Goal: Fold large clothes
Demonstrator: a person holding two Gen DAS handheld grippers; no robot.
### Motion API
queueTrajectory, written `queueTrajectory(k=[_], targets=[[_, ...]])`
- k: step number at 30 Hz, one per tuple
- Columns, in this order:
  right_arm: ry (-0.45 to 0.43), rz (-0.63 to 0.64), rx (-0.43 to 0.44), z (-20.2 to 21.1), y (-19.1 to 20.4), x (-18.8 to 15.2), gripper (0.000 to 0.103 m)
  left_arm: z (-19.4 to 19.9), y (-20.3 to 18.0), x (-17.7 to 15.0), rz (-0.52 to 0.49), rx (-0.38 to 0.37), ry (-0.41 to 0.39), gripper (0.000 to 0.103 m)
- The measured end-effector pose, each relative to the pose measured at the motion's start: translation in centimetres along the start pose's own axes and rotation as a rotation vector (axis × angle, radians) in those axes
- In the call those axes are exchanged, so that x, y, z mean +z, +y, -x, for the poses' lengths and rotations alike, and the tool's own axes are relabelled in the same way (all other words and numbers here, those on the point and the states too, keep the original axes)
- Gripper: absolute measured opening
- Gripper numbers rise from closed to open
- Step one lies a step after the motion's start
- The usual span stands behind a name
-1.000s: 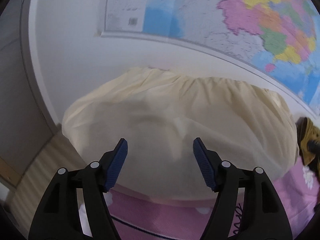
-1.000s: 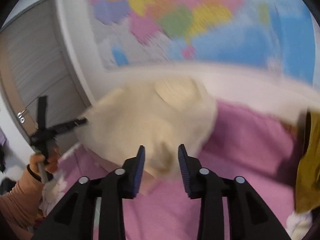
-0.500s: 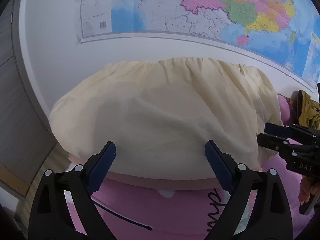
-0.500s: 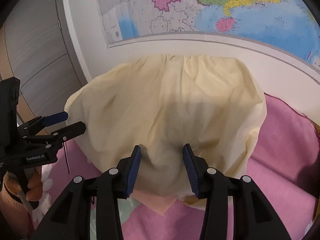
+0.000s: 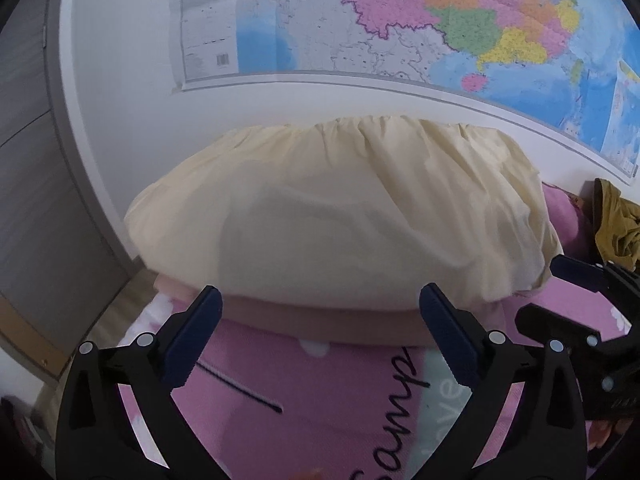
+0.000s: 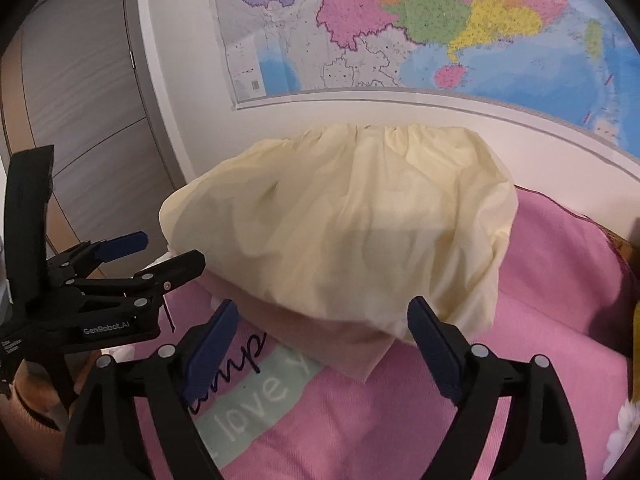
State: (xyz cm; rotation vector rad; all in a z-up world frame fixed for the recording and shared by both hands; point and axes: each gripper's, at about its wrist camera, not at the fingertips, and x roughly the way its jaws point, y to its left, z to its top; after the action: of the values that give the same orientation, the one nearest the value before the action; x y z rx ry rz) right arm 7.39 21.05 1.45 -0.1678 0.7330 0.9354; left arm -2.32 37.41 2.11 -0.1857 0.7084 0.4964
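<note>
Cloth (image 5: 352, 216), pale yellow and gathered along its far edge, is spread in a puffed, folded heap on a pink bed (image 6: 552, 272), with that far edge against the white wall (image 5: 132, 92). A peach layer (image 5: 320, 320) is seen under its near edge, lying flat on the bedcover. In the right wrist view the cloth (image 6: 344, 232) is crossed by soft creases, and its right corner hangs over the peach layer (image 6: 344, 340).

The left tool (image 5: 320, 334) is held just short of the near edge, and its jaws have just been opening; they are spread wide with nothing between them. The right tool (image 6: 322, 340) is held likewise in front of the heap; its jaws have also just been opening and stand wide, and no fabric is gripped by the blue pads (image 6: 434, 344). Each tool is seen from the other's camera, the left one at the cloth's left end (image 6: 132, 256) and the right one at its right end (image 5: 560, 292).

Printed lettering (image 6: 256, 392) is carried by the bedcover below the heap. A mustard garment (image 5: 616, 224) is bunched at the right of the bed. A coloured map (image 6: 420, 24) is fixed to the wall above, and a grey door (image 6: 80, 92) is seen at the left.
</note>
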Motion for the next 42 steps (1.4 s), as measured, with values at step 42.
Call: queueTrajectory(k=[42], targets=[[-0.061,0.021,-0.055,6.5,3.4,-5.7,0.097,7.8,-1.8,-5.4,0.068,0.127,-0.017,0.098]])
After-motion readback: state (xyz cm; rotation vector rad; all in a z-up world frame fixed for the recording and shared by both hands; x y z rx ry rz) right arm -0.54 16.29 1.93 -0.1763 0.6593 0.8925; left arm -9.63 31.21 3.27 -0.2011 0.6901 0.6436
